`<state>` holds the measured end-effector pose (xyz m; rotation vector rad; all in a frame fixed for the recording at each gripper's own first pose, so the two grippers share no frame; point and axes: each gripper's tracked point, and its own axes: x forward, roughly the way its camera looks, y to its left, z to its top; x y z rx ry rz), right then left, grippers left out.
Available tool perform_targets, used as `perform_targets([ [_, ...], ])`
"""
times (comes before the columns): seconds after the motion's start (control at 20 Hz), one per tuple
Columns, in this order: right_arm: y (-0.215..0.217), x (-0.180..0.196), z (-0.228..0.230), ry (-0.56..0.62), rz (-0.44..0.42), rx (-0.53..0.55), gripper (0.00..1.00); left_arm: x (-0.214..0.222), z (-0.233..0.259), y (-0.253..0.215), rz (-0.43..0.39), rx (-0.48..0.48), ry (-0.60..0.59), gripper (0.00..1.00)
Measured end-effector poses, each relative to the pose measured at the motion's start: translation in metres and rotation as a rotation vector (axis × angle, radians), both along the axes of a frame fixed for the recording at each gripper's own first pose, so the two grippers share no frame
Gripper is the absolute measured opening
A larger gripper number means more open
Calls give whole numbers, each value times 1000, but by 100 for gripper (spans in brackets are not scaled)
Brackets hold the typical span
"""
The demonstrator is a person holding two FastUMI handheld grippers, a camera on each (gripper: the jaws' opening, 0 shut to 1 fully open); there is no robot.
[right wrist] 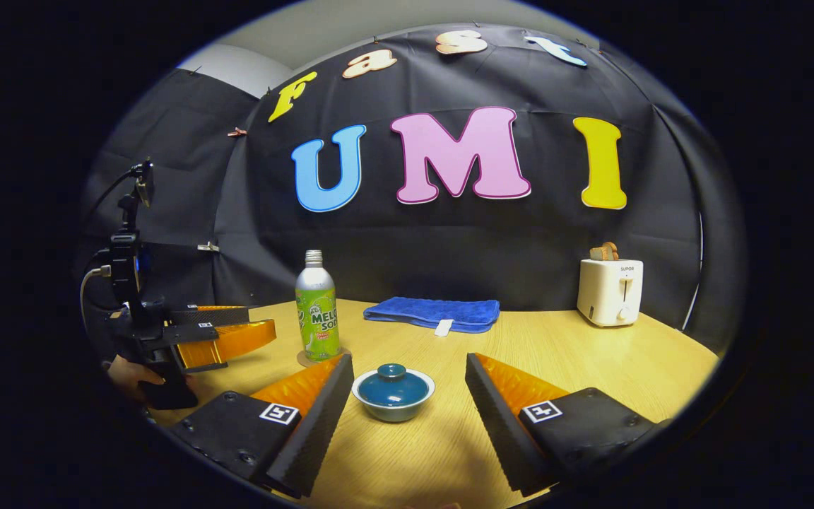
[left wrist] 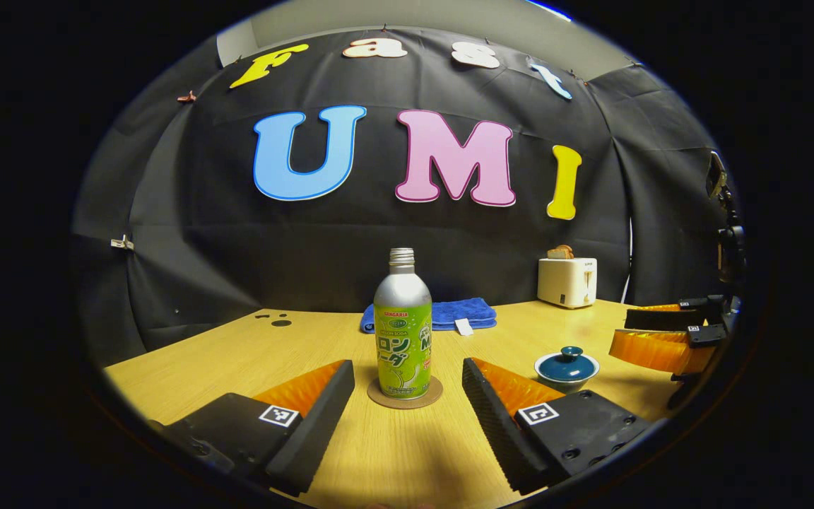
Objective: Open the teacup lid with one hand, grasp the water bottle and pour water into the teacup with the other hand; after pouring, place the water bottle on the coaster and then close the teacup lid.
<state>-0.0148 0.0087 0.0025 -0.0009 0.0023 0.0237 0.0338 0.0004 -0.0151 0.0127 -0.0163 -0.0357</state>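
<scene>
A silver and green water bottle (left wrist: 402,329) stands upright and capless on a round brown coaster (left wrist: 405,396). My left gripper (left wrist: 407,406) is open, its fingers flanking the bottle a little short of it. The teacup (right wrist: 393,393), white with a dark blue lid (right wrist: 393,384) on it, sits between the fingers of my open right gripper (right wrist: 407,406). In the left gripper view the teacup (left wrist: 567,368) lies right of the bottle, with the right gripper (left wrist: 661,332) beyond it. In the right gripper view the bottle (right wrist: 317,306) stands at back left, with the left gripper (right wrist: 227,329) beside it.
A folded blue towel (right wrist: 435,313) lies at the back of the wooden table (right wrist: 591,367). A white toaster (right wrist: 610,290) holding toast stands at the back right. A hand (right wrist: 128,375) holds the left gripper at the table's left edge.
</scene>
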Motion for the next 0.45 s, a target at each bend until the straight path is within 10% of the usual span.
perform_targets([
  [0.45, 0, 0, 0, 0, 0, 0, 99, 1, -1, 0, -1, 3, -2, 97],
])
